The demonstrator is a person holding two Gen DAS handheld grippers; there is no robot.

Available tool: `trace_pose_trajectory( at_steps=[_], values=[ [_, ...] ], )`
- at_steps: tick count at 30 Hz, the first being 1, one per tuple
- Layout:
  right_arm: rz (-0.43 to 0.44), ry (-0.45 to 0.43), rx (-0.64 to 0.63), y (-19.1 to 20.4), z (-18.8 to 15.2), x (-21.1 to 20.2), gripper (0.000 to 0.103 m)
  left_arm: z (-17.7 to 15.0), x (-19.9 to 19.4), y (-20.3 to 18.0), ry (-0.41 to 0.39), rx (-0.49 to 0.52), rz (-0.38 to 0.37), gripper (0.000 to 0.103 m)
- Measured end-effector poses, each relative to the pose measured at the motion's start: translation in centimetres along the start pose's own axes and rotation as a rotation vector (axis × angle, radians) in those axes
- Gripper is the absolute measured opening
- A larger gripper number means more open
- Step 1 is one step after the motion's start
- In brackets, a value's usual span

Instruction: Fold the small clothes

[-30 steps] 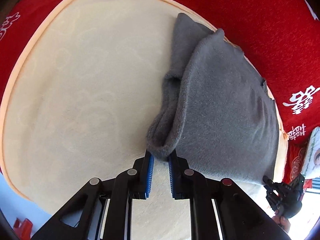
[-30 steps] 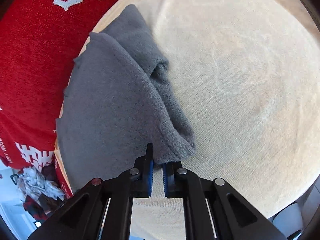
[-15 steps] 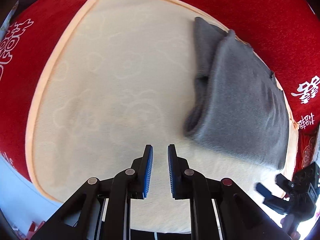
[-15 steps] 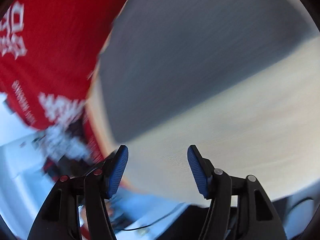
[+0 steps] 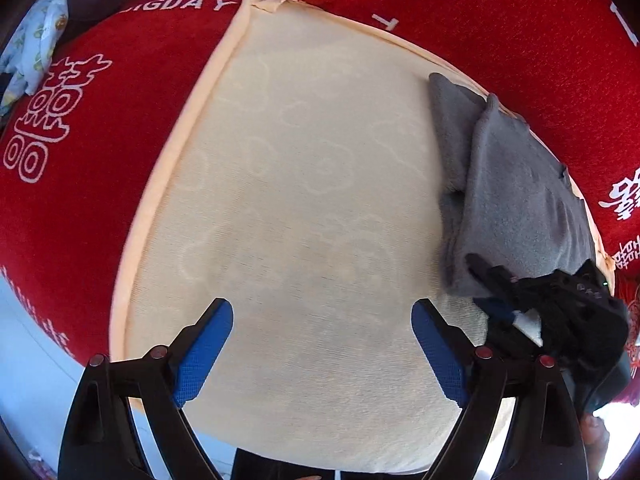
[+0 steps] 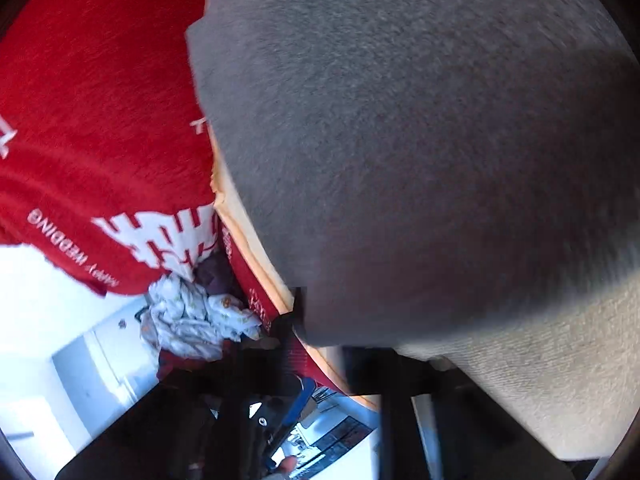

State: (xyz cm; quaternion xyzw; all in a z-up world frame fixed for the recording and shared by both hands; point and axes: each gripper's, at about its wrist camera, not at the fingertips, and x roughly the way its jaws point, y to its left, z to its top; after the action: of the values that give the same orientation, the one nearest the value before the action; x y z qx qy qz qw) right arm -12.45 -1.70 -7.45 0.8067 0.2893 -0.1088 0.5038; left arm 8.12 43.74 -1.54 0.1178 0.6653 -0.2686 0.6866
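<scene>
Cream mat (image 5: 304,200) bears folded grey garment (image 5: 520,200) right of the wide-open, empty left gripper (image 5: 322,344).

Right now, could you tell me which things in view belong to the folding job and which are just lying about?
Part of the job:
- grey garment, folded
- cream mat under it
- left gripper, open above the mat

Lying about:
- red blanket
- crumpled patterned cloth
- pale printed cloth
</scene>
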Motion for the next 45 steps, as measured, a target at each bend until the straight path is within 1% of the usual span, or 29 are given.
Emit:
trace_pose_trajectory(
  at_steps=[2, 4, 6, 9, 10, 11, 13, 16, 19, 20, 21, 22, 23, 24, 25, 27, 28, 30, 33, 36, 37, 38, 39, 43, 45],
  values=[
    [-0.05, 0.011, -0.075, 1.0, -0.5, 0.0, 0.008, 0.2, -0.2, 0.3, -0.003, 0.002, -0.006, 0.091],
    [-0.098, 0.017, -0.094, 1.0, -0.7, 0.6, 0.007, 0.2, 0.2, 0.2, 0.007, 0.013, -0.001, 0.091],
    [-0.146, 0.022, -0.09, 0.1, -0.5, 1.0, 0.007, 0.3, 1.1, 0.0, 0.037, 0.033, 0.016, 0.091],
    [-0.191, 0.027, -0.153, 0.6, -0.6, 1.1, 0.008, 0.3, 1.5, -0.5, 0.048, 0.051, 0.024, 0.091],
    [-0.214, 0.036, -0.18, 1.1, -0.7, 1.1, 0.008, 0.3, 1.4, -0.7, 0.045, 0.056, 0.02, 0.091],
    [-0.238, 0.053, -0.209, 1.5, -0.9, 1.1, 0.012, 0.3, 1.4, -1.1, 0.042, 0.063, 0.02, 0.091],
    [-0.29, 0.088, -0.256, 2.3, -1.4, 1.1, 0.014, 0.4, 1.5, -1.7, 0.043, 0.078, 0.021, 0.091],
    [-0.352, 0.14, -0.332, 3.1, -2.6, 0.8, 0.014, 0.9, 1.2, -3.0, 0.038, 0.105, 0.025, 0.091],
    [-0.429, 0.15, -0.428, 3.5, -4.0, -0.3, 0.014, 1.2, 1.2, -4.2, 0.038, 0.142, 0.028, 0.091],
    [-0.448, 0.148, -0.449, 3.5, -4.4, -0.9, 0.02, 1.2, 1.2, -4.5, 0.04, 0.151, 0.028, 0.091],
    [-0.466, 0.143, -0.462, 3.5, -4.7, -1.5, 0.03, 1.3, 1.2, -4.8, 0.041, 0.159, 0.028, 0.091],
    [-0.477, 0.135, -0.47, 3.4, -4.8, -2.2, 0.037, 1.3, 1.3, -5.1, 0.043, 0.166, 0.026, 0.091],
    [-0.484, 0.126, -0.475, 3.3, -4.9, -3.0, 0.049, 1.4, 1.4, -5.4, 0.043, 0.168, 0.023, 0.093],
    [-0.491, 0.114, -0.476, 3.1, -4.9, -3.9, 0.052, 1.4, 1.4, -5.6, 0.042, 0.167, 0.02, 0.096],
    [-0.499, 0.103, -0.474, 3.0, -4.9, -4.7, 0.052, 1.3, 1.4, -5.8, 0.038, 0.164, 0.016, 0.101],
    [-0.52, 0.079, -0.466, 2.6, -4.6, -6.2, 0.053, 1.3, 1.3, -6.2, 0.034, 0.167, 0.015, 0.101],
    [-0.526, 0.067, -0.462, 2.3, -4.5, -7.0, 0.055, 1.2, 1.4, -6.4, 0.038, 0.173, 0.016, 0.101],
    [-0.532, 0.037, -0.452, 2.0, -4.2, -8.5, 0.067, 1.1, 1.6, -7.0, 0.046, 0.193, 0.024, 0.101],
    [-0.537, -0.004, -0.439, 1.7, -4.0, -10.3, 0.068, 0.8, 1.9, -8.1, 0.056, 0.224, 0.035, 0.101],
    [-0.537, -0.024, -0.431, 1.3, -4.0, -11.2, 0.068, 0.7, 2.1, -9.0, 0.066, 0.234, 0.053, 0.101],
    [-0.539, -0.027, -0.429, 1.1, -4.0, -11.3, 0.071, 0.7, 2.3, -9.1, 0.071, 0.236, 0.057, 0.101],
    [-0.537, -0.03, -0.425, 0.9, -3.9, -11.5, 0.081, 0.7, 2.5, -9.4, 0.076, 0.243, 0.06, 0.101],
    [-0.532, -0.034, -0.421, 0.7, -3.9, -11.8, 0.082, 0.6, 2.6, -9.6, 0.077, 0.253, 0.064, 0.101],
    [-0.538, -0.037, -0.397, -0.1, -4.0, -12.2, 0.082, 0.6, 3.0, -9.9, 0.085, 0.282, 0.085, 0.101],
    [-0.535, -0.038, -0.386, -0.4, -4.2, -12.4, 0.082, 0.7, 3.3, -10.2, 0.104, 0.286, 0.07, 0.101]
  ],
)
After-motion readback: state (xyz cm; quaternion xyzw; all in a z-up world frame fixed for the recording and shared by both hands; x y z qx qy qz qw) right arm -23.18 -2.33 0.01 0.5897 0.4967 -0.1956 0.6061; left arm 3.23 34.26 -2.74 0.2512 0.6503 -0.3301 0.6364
